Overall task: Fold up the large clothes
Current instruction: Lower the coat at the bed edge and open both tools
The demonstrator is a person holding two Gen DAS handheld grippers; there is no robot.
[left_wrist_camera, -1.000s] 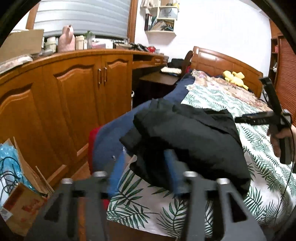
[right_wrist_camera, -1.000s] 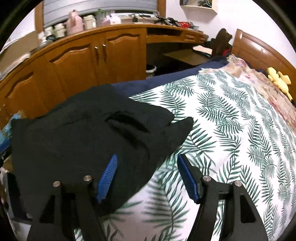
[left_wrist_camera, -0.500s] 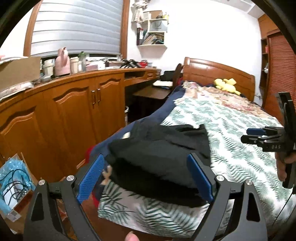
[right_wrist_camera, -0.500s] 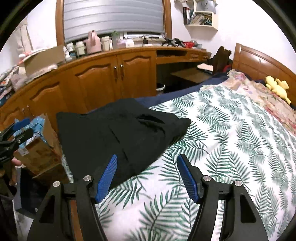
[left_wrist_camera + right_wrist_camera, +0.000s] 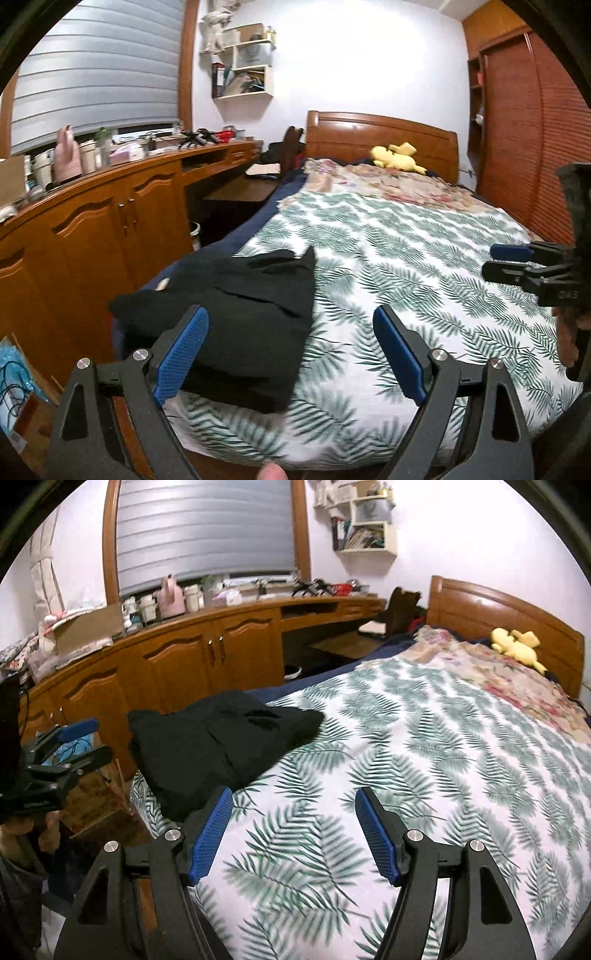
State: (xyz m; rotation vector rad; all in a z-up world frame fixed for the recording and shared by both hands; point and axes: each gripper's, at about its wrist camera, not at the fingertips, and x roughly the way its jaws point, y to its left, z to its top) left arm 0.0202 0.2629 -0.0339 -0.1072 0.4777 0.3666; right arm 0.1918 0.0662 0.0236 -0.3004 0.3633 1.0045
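Black garment (image 5: pixel 236 314) now sits folded in a bundle at the bed (image 5: pixel 424 258) corner nearest the cabinets. I've pulled both back: left hand-held gripper (image 5: pixel 291 354) and right hand-held gripper (image 5: pixel 293 836) gape wide, holding nothing. Looks basically done to me.

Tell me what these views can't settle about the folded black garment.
- Black garment: its near-left corner is hidden by the left gripper finger in the left wrist view.
- Garment type: the folds hide it in both views.
- Its far edge over the bedside: hidden behind its own bulk, right wrist view.
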